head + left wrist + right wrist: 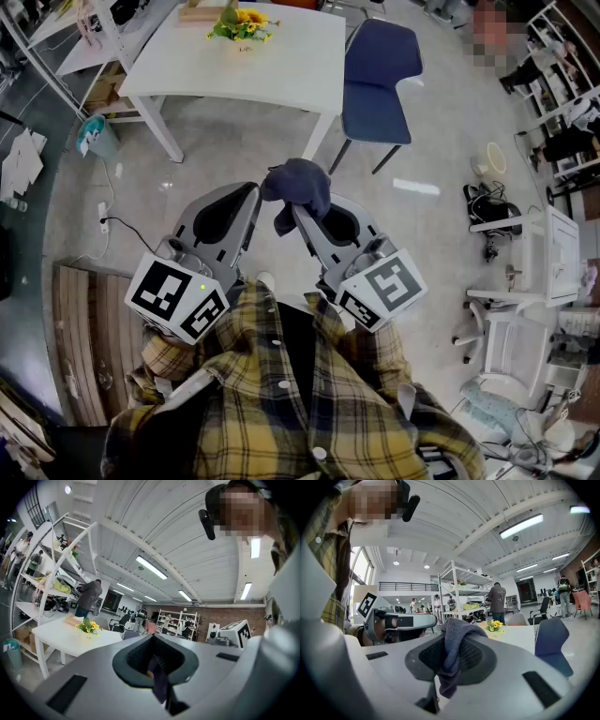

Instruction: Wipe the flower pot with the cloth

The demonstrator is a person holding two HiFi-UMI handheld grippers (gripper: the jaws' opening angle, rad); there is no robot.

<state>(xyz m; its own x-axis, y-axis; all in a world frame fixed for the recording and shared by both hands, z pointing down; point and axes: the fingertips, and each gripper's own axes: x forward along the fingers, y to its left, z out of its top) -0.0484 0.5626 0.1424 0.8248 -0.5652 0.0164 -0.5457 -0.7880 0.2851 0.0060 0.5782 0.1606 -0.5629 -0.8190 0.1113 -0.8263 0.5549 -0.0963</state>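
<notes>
The flower pot [241, 30] with yellow flowers stands on a white table [291, 66] far ahead of me. It also shows in the left gripper view [89, 627] and the right gripper view [495, 626]. A dark blue-grey cloth [298, 187] is bunched at the tip of my right gripper [305, 204], whose jaws are shut on it. In the right gripper view the cloth [453, 644] drapes over that gripper [450, 657] and hangs down between the pads. My left gripper [251, 195] is held beside it, shut [157, 663]. A thin dark strip shows in its seam, and I cannot tell what that is.
A blue chair [380, 80] stands at the table's right end. A teal bin [97, 134] sits at the table's left, with a cable and socket strip [105, 220] on the floor. White furniture [525, 272] is at the right. People stand by shelves [497, 603] in the background.
</notes>
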